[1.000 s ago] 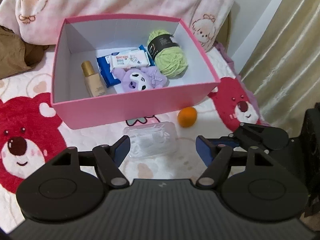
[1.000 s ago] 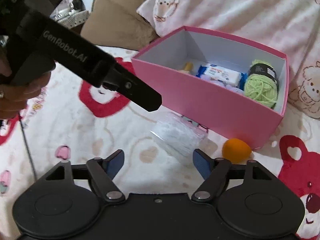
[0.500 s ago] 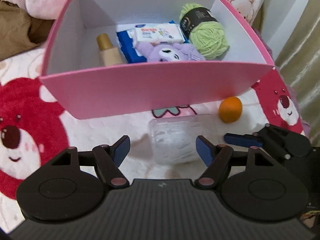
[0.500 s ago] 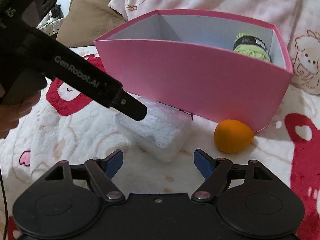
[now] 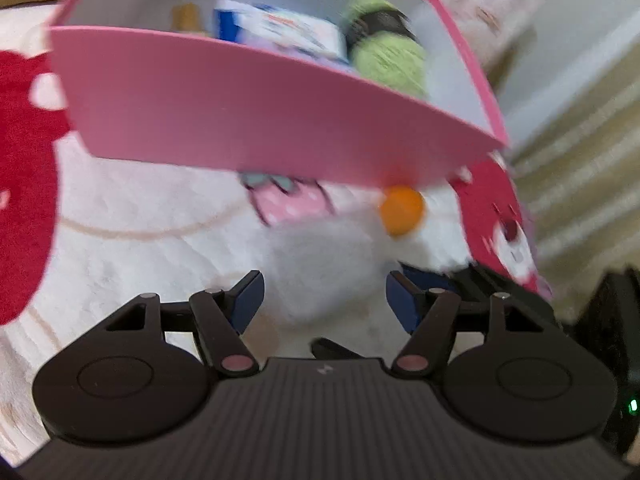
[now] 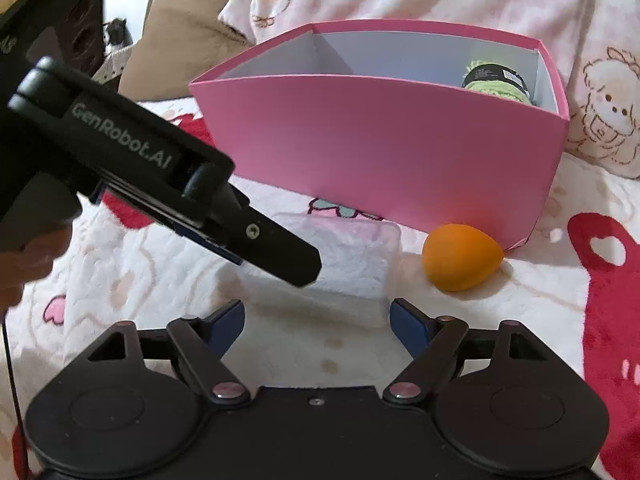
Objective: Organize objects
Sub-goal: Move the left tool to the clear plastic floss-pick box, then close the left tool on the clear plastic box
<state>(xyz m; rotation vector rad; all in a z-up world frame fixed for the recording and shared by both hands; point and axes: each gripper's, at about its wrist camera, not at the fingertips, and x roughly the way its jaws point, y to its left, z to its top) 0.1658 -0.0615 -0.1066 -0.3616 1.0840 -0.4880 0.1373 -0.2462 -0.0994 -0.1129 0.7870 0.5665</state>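
In the right wrist view the left claw (image 6: 280,256) comes in from the left side, and its black body covers the left part of the clear plastic case (image 6: 356,256). Its fingers stand apart, with the case blurred between them in its own view (image 5: 324,300). The case lies on the bed cover (image 6: 540,280) (white with red bears), just in front of the pink box (image 6: 380,152). The right claw (image 6: 316,320) is also spread wide, the case near its tips, holding nothing. Right of the case is the orange sponge (image 6: 460,258), close to the box's near right corner. Inside the box only the green yarn (image 6: 496,88) shows; the wall hides the rest. The left view is blurred, so the packets (image 5: 280,32) there are hard to read.
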